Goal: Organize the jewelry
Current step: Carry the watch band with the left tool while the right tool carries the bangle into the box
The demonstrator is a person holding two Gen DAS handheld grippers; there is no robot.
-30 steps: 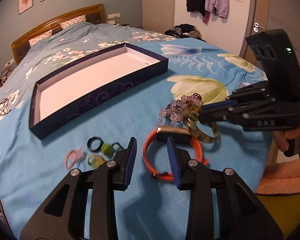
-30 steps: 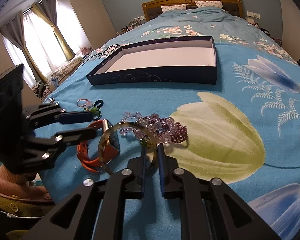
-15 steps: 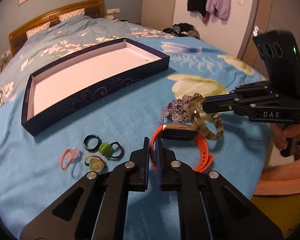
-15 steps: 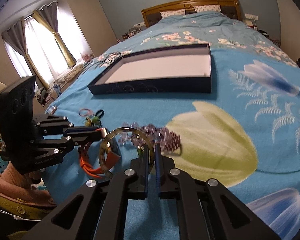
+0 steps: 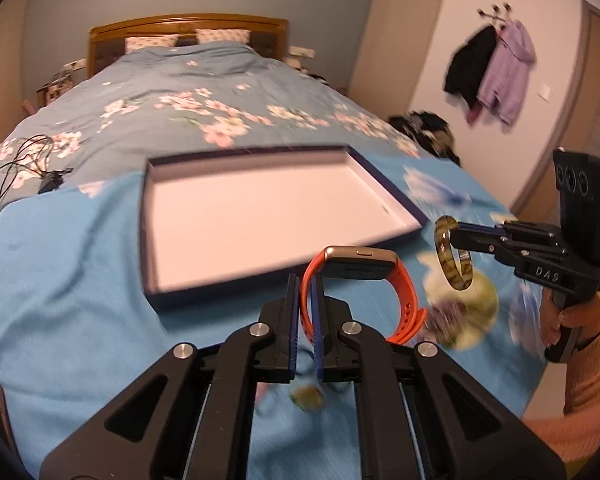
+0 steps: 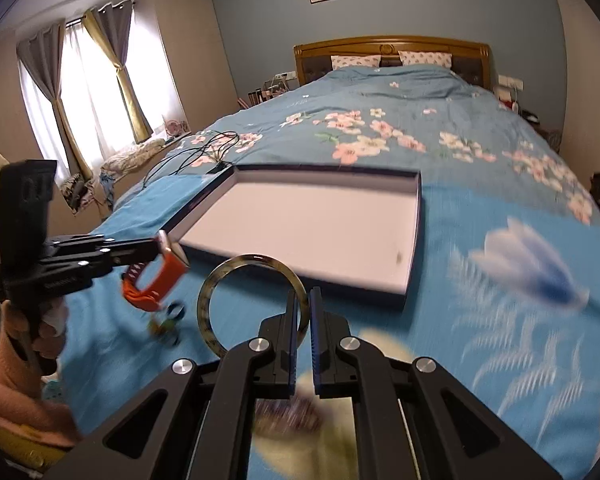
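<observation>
- The left hand-held gripper is clenched on the strap of an orange-banded watch; the watch hangs in the air from the pads, its face turned up just ahead of the fingertips.
- The right hand-held gripper is clenched on the rim of a mottled bangle, which stands upright and to the left of its fingertips, clear of the bed.
- The open dark-blue box lies on the bedspread ahead of both hand-held grippers; its pale floor looks bare apart from a small speck near one wall.
- Below the left hand-held gripper's fingers, blurred small rings remain on the bedspread, and a purple beaded piece lies to its right, under the bangle.
- Judged from this, the step in hand is the carry: both pieces are lifted and on their way to the box, with neither placed yet.
- The next move calls for bringing each piece forward over the near wall of the box, lowering it onto the floor, and only then releasing.
- The two should land well apart, so the bangle does not roll against the watch; the rings and beads are left for later trips.
</observation>
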